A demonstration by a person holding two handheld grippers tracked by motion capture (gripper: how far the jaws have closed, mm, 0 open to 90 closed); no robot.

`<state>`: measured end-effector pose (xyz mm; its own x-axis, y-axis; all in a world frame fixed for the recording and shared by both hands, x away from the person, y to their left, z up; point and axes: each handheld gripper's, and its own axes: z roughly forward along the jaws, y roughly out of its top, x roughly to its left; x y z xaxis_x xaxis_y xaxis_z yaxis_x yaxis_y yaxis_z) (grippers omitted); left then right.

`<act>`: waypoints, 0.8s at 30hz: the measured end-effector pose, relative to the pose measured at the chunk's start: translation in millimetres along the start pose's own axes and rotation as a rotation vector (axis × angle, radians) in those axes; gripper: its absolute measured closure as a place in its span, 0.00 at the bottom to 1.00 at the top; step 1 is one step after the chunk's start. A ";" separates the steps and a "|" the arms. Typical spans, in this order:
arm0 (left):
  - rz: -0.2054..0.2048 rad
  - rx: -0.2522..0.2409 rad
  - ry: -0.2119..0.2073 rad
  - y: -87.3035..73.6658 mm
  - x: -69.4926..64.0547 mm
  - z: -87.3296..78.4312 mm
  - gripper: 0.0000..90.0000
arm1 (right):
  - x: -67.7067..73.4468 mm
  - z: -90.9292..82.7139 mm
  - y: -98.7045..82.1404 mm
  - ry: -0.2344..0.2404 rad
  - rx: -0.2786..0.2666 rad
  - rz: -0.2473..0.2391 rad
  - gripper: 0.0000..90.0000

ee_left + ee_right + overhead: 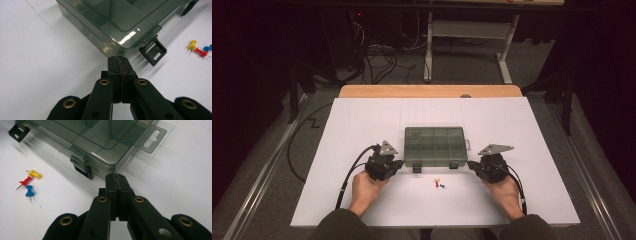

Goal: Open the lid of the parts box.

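Note:
A smoky green clear plastic compartment box (435,145) lies closed in the middle of the white table. Its left front latch (153,52) hangs open, while its right front latch (82,166) looks snapped down. Three pushpins lie in front of the box: a yellow pushpin (35,174), a red pushpin (25,181) and a blue pushpin (29,191). My left gripper (399,163) sits at the box's front left corner, jaws shut with nothing between them (121,62). At the front right corner my right gripper (472,164) rests the same way, shut and empty (116,180).
The white table sheet (362,120) leaves free room around the box. A wooden edge (427,90) runs along the far side. Beyond it are desk legs (428,50) and floor cables (377,57). Gripper cables (349,175) trail back near each forearm.

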<state>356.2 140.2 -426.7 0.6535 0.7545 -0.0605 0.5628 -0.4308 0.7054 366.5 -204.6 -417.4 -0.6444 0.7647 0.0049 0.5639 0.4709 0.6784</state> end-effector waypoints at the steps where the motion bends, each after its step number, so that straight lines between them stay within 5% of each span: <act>1: 0.003 0.000 0.002 0.1 -0.3 0.2 0.99 | 0.2 0.1 0.0 -0.001 0.000 -0.001 1.00; 24: 0.006 -0.005 0.003 0.5 0.3 0.6 0.99 | 0.2 0.4 0.0 -0.011 -0.005 -0.002 1.00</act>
<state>357.0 139.9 -426.8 0.6554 0.7533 -0.0538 0.5561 -0.4332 0.7093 366.5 -204.3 -417.7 -0.6399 0.7685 -0.0046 0.5600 0.4704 0.6821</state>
